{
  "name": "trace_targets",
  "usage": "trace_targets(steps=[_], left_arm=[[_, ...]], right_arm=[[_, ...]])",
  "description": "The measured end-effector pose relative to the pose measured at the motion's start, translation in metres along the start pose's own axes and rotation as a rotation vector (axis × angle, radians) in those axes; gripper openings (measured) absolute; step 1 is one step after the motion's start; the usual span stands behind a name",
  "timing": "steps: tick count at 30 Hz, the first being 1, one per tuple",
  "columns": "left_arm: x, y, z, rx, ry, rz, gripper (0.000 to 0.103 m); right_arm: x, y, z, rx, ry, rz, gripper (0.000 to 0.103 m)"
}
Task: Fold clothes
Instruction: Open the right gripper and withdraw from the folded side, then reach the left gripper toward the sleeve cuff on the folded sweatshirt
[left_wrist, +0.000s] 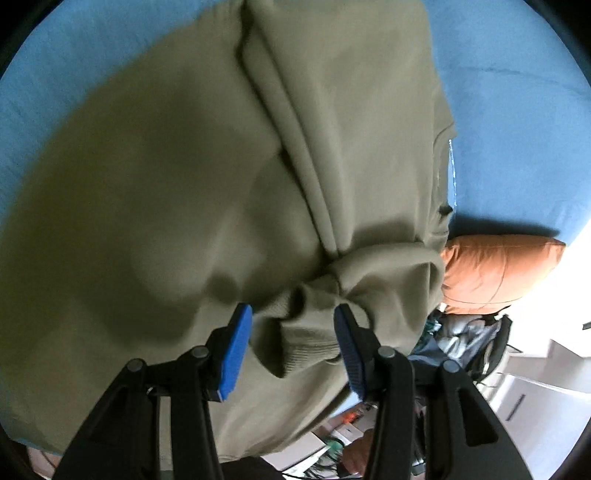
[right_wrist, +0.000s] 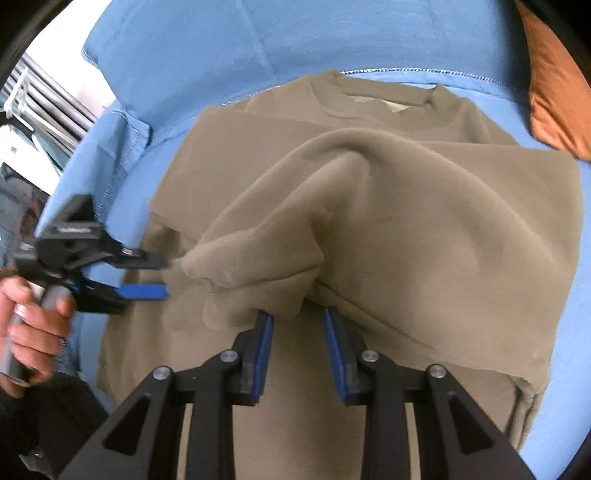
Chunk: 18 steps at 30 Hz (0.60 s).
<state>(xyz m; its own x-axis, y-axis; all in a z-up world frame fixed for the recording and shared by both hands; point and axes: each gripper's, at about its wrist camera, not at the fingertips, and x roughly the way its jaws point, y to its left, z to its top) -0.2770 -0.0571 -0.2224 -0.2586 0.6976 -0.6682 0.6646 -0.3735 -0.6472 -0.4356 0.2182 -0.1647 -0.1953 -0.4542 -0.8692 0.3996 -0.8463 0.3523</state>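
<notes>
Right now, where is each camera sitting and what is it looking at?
Left wrist view: sits on the left gripper, looks down along its black jaws at the olive-brown fleece sweatshirt on the light blue bed sheet; a ribbed cuff lies between the jaws.
Right wrist view: sits on the right gripper, faces the sweatshirt's round collar; its jaws stand open, and the person's left hand shows holding the other gripper.
Shared: sweatshirt, sheet, orange cushion.

blue sheet (right_wrist: 207, 48) covers the bed, an orange pillow (left_wrist: 498, 273) at its edge, bright daylight washing over white furniture (left_wrist: 535, 391) beyond (a white slatted radiator (right_wrist: 48, 99) too).
</notes>
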Motion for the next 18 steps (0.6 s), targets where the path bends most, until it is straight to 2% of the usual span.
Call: trace_targets(steps=[4,6,7,8,11,16,18], left_arm=[[0.003,-0.004,0.0,0.036,-0.027,0.012,0.043],[0.001,-0.007,0.0,0.061,-0.047,0.016,0.028],[-0.002,-0.009,0.001,0.079,-0.061,0.017,0.01],[-0.009,-0.016,0.0,0.123,-0.091,0.028,0.004],[-0.03,-0.04,-0.001,0.26,-0.187,0.058,0.002],[-0.1,-0.12,-0.033,0.699,-0.576,0.071,0.002],[-0.12,-0.131,-0.037,0.768,-0.677,0.044,0.002]], right_arm=[[-0.009,0.014,-0.004,-0.07,0.008,0.063,0.028],[-0.017,0.009,-0.008,-0.069,-0.009,0.074,0.028],[-0.019,0.005,-0.006,-0.045,-0.024,0.083,0.028],[-0.021,-0.001,-0.005,-0.018,-0.042,0.097,0.028],[-0.044,-0.027,-0.002,0.116,-0.157,0.168,0.028],[-0.091,-0.095,-0.012,0.458,-0.424,0.19,0.028],[-0.103,-0.124,-0.027,0.613,-0.496,0.167,0.028]])
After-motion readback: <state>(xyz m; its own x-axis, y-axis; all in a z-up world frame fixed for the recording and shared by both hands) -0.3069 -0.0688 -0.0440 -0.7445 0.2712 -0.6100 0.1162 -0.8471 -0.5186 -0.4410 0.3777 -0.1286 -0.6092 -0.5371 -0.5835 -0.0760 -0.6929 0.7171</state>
